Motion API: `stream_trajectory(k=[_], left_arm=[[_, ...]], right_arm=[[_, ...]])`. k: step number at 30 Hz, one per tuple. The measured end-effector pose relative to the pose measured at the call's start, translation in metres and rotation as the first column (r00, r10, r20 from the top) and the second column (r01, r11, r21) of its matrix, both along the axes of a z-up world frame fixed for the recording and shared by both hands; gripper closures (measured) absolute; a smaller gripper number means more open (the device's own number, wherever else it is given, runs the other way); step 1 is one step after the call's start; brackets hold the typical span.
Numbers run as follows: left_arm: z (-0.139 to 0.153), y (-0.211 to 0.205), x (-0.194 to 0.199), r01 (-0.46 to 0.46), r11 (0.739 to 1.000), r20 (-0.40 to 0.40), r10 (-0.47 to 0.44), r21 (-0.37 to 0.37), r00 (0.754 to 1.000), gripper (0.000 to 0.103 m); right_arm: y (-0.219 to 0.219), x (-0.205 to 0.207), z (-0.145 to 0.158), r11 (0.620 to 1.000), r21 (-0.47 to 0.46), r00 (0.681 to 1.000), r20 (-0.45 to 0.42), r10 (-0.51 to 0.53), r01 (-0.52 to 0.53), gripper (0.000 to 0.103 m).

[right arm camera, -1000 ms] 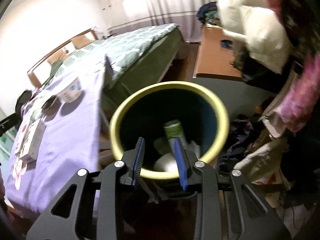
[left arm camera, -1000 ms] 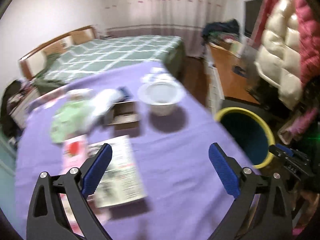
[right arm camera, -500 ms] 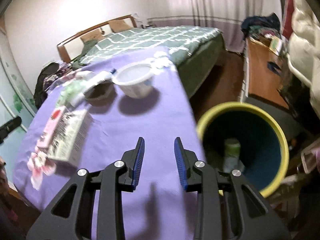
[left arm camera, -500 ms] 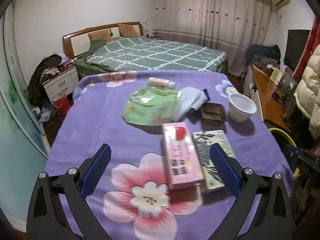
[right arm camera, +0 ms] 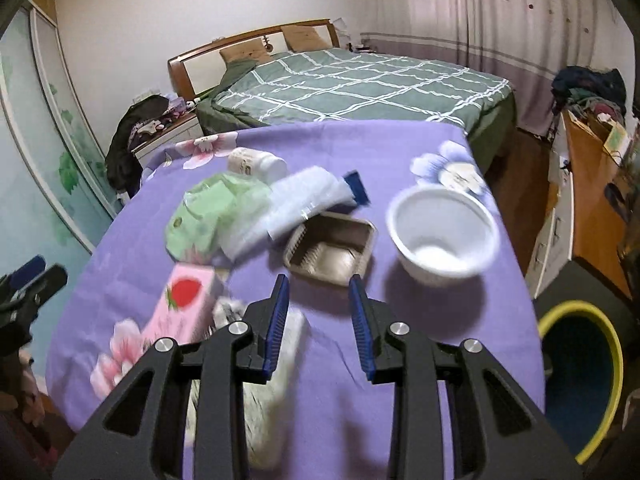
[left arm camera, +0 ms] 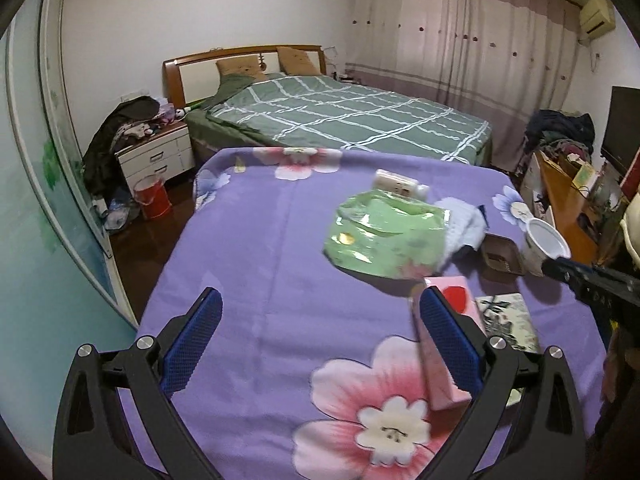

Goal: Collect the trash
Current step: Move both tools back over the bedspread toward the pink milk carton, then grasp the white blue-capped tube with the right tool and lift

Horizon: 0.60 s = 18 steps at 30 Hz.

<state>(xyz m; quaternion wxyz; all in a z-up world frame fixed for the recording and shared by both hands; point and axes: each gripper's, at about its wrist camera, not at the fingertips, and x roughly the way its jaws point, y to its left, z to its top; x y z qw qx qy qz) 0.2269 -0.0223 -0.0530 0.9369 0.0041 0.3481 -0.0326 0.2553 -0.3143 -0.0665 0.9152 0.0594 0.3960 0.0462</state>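
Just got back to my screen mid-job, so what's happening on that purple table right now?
A person is clearing trash off the purple table with two handheld grippers. Both are empty: the left gripper hangs wide open over bare cloth, the right gripper is partly open above the brown tray. The white bowl, green pouch, pink carton and white bottle remain on the table. The yellow-rimmed bin stands on the floor beside it.

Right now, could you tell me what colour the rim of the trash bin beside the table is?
Yellow, around a dark blue inside. The trash bin shows best in the right wrist view.
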Motion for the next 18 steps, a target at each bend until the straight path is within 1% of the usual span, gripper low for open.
stream_trajectory(k=[5,9,13,18], left_arm=[[-0.004,0.006,0.015,-0.005,1.000,-0.014,0.005,0.003,1.000,0.006],[-0.006,0.005,0.025,0.006,1.000,-0.016,-0.006,0.001,1.000,0.006],[-0.009,0.005,0.033,0.017,1.000,-0.025,-0.017,0.000,1.000,0.006],[-0.012,0.005,0.039,0.029,1.000,-0.033,-0.029,0.000,0.999,0.006]], right_arm=[[0.012,0.045,0.000,0.999,-0.023,1.000,-0.016,-0.023,0.023,0.073],[0.012,0.085,-0.005,0.997,-0.051,0.997,-0.054,-0.063,0.060,0.073],[0.011,0.109,-0.017,0.995,-0.059,0.990,-0.116,-0.081,0.074,0.073],[0.014,0.127,-0.036,0.994,-0.077,0.979,-0.182,-0.087,0.074,0.073]])
